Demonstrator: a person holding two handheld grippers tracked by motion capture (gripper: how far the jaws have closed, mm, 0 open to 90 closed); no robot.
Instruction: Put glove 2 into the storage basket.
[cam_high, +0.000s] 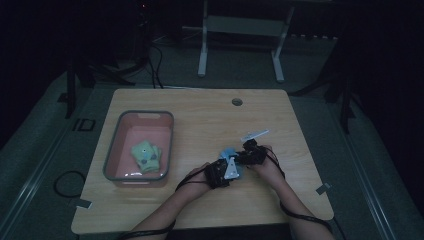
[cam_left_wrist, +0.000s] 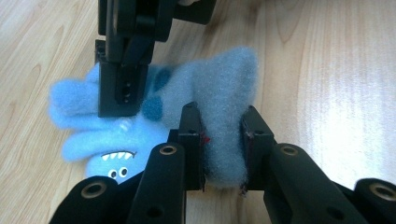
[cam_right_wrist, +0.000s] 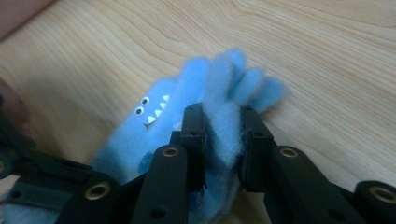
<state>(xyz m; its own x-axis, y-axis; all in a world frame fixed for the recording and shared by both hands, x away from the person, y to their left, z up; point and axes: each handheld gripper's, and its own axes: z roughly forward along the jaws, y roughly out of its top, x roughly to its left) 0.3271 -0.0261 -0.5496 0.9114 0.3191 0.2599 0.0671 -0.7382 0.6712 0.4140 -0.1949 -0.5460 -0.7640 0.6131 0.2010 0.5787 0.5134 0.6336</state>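
Wooden tabletop (cam_high: 200, 120), frame centre: my left hand-held gripper (cam_left_wrist: 223, 144) and right hand-held gripper (cam_right_wrist: 223, 140) both pinch the blue monster glove (cam_left_wrist: 154, 116), likely to fold it.

Hand-held gripper (cam_right_wrist: 222, 140) pinches blue fleece glove (cam_right_wrist: 187, 102) (toothy face) above table (cam_right_wrist: 327, 56).

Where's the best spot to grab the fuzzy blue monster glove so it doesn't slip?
Probably a raised fold of the fleece, pinched across from above. The blue monster glove lies limp and flat on the table, so nothing stiff offers itself. The left gripper already squeezes one bunched fold, and the right gripper pinches another near the fluffy fingers.
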